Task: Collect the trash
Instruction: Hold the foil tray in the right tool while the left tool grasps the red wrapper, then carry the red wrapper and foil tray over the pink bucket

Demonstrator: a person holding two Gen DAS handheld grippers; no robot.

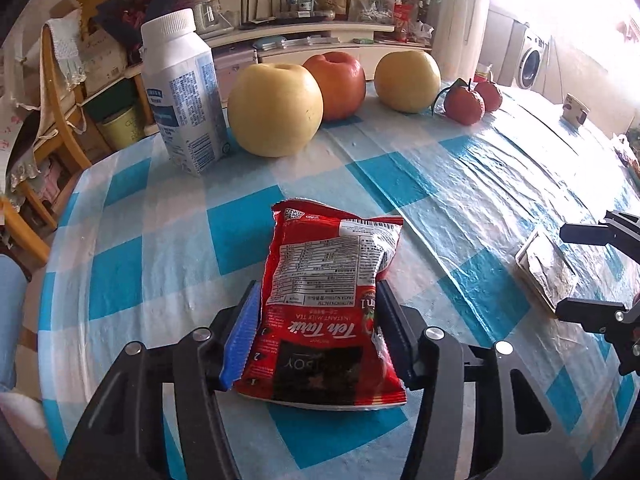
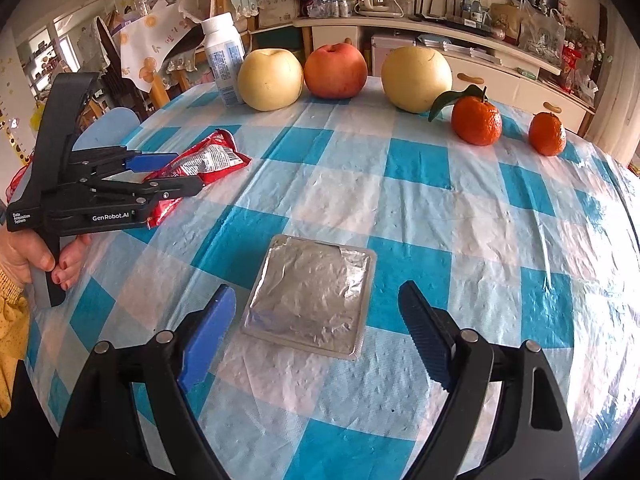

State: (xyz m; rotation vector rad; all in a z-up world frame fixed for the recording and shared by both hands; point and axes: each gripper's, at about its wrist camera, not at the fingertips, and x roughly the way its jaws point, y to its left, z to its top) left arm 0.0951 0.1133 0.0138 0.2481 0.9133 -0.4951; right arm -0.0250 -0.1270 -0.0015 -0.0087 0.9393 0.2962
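Observation:
A red instant milk tea packet (image 1: 332, 248) lies on the blue-and-white checked tablecloth (image 1: 160, 220). My left gripper (image 1: 318, 286) is shut on it, with the blue pad and the black pad pressing its two long sides. The right wrist view shows that gripper (image 2: 188, 171) from the side, clamped on the packet (image 2: 212, 158). A flat silver foil pack (image 2: 312, 300) lies between the fingers of my right gripper (image 2: 316, 288). That gripper stands open, with a gap to the pack on each side. It also appears at the right edge of the left wrist view (image 1: 562, 270).
Along the table's far side stand a white bottle (image 1: 184, 92), two yellow pears (image 1: 276, 110), a red apple (image 1: 338, 84) and two tangerines (image 2: 476, 120). A paper cup (image 1: 575, 110) sits far right. A hand (image 2: 24, 256) holds the left gripper's handle. Chairs and shelves lie beyond.

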